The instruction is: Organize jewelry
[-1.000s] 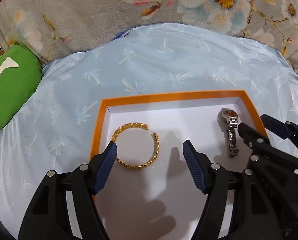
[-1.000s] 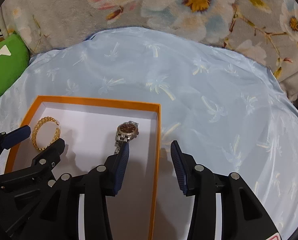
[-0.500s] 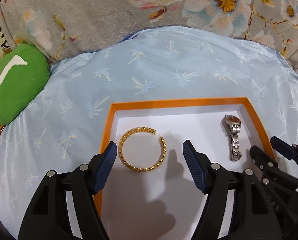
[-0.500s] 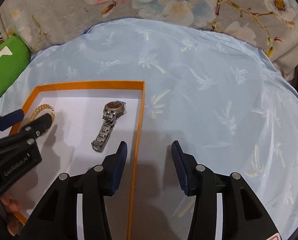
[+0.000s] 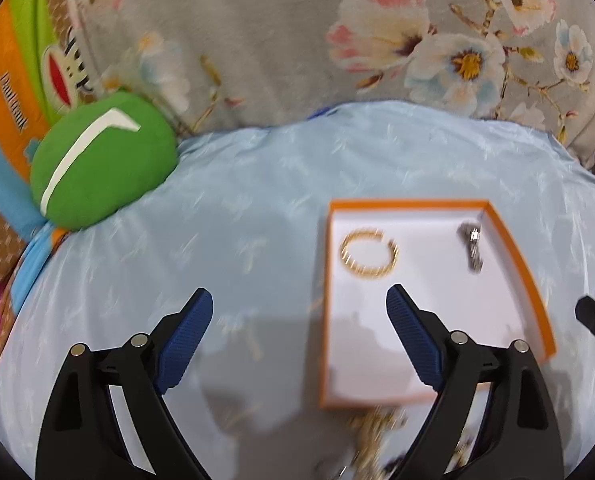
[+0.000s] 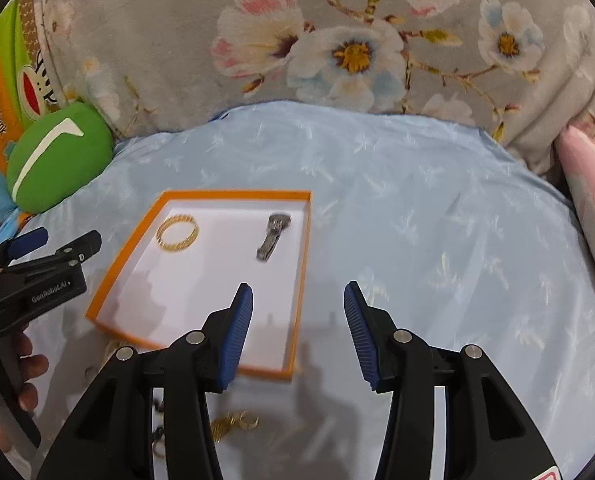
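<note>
Nearby, loose gold pieces (image 6: 233, 424) lie beside the orange tray (image 6: 297, 300); both tongs (image 5: 297, 338) (image 6: 298, 330) gape empty.

I am getting bright, even light from overhead in both views; soft gripper shadows are falling on the orange tray (image 5: 537, 280) and blue bedspread (image 6: 437, 220); motion blur is smearing the left view, especially the watch (image 5: 471, 246); fisheye bending is curving the dark-vignetted edges.

In the tray (image 6: 97, 312) — bangle (image 6: 177, 233) left, watch (image 6: 271, 236) right — loose jewelry (image 6: 233, 424) before it.
</note>
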`<state>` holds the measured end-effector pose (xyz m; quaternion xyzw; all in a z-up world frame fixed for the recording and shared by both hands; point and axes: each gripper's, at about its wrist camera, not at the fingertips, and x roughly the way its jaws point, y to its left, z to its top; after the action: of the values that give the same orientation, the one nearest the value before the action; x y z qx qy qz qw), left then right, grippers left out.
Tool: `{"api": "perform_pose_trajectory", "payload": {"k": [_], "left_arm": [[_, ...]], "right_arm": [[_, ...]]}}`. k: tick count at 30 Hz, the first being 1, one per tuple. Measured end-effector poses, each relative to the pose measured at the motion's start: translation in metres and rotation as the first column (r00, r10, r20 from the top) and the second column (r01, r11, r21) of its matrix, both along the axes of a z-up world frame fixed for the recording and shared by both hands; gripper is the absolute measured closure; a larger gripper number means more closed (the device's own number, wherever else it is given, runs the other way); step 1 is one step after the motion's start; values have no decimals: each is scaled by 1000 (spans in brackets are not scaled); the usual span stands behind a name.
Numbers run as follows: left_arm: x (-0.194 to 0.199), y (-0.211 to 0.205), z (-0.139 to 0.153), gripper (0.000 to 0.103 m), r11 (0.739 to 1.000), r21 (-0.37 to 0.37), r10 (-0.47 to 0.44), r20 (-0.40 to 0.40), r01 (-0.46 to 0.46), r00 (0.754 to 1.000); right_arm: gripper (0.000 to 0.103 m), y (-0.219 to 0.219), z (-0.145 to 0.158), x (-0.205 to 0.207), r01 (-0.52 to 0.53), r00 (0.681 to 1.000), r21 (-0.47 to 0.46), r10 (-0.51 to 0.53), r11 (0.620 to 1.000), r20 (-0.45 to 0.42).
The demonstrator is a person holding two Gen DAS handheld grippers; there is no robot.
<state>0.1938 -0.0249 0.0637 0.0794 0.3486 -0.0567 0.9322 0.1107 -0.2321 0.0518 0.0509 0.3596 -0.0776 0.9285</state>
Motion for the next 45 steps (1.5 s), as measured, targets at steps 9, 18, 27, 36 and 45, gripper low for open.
{"api": "perform_pose_trajectory", "payload": {"k": [9, 18, 27, 36, 45], "left_arm": [[-61, 50, -40, 17, 997, -39, 63, -94, -67, 994], [-84, 54, -62, 17, 994, -84, 53, -118, -64, 992], [-89, 55, -63, 17, 994, -87, 52, -95, -60, 994], [-86, 57, -65, 17, 992, -109, 53, -115, -65, 992], [-87, 57, -64, 17, 992, -111, 41, -110, -53, 993]], "right_arm": [[57, 41, -53, -52, 5, 996, 99, 4, 995, -90], [56, 55, -65, -52, 23, 995, 143, -8, 989, -103], [56, 70, -72, -40, 32, 993, 115, -19, 993, -115], [75, 81, -75, -42, 16, 994, 0, -15, 1000, -111], [82, 69, -75, -55, -29, 993, 1, 29, 1000, -110]]}}
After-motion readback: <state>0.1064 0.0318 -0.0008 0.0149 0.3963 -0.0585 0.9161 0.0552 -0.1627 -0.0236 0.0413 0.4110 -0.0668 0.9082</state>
